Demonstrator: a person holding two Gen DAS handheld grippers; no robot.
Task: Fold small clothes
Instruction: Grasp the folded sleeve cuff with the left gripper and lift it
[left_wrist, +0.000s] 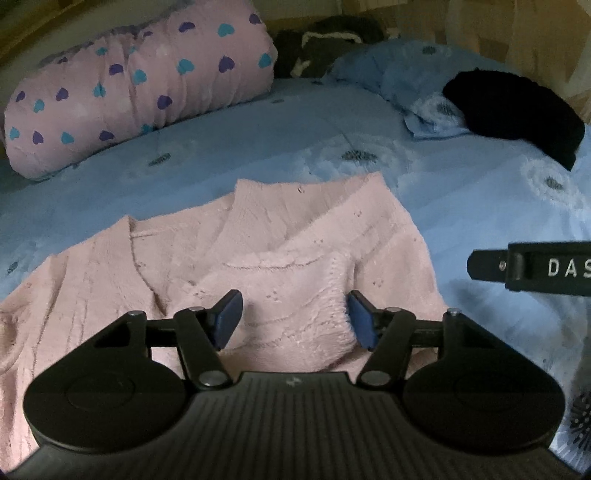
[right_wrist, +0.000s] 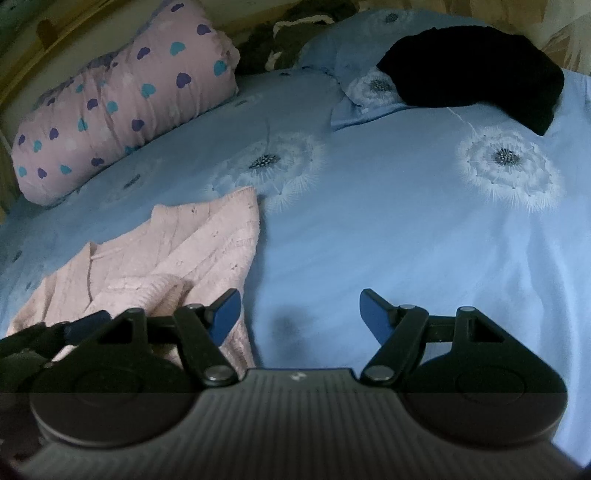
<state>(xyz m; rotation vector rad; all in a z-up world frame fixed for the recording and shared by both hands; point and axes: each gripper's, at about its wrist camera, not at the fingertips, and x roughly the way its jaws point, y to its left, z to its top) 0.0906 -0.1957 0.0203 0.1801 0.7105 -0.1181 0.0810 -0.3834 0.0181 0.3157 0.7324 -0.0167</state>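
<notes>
The small pink knitted sweater (left_wrist: 258, 258) lies on the blue dandelion-print bedspread (left_wrist: 461, 192), one sleeve already folded across its chest, so I'd judge the folding partly done. The left gripper (left_wrist: 293, 319) straddles that sleeve's cuff, jaws apart, not visibly pinching. The right gripper (right_wrist: 299, 317) hovers spread over bare bedspread beside the sweater, holding nothing.

Each handheld black plastic gripper (left_wrist: 293, 319) has a ribbed body, round side discs, silver pivot screws and blue finger pads (left_wrist: 231, 317); one (left_wrist: 532, 267) carries white letters "DAS".
</notes>
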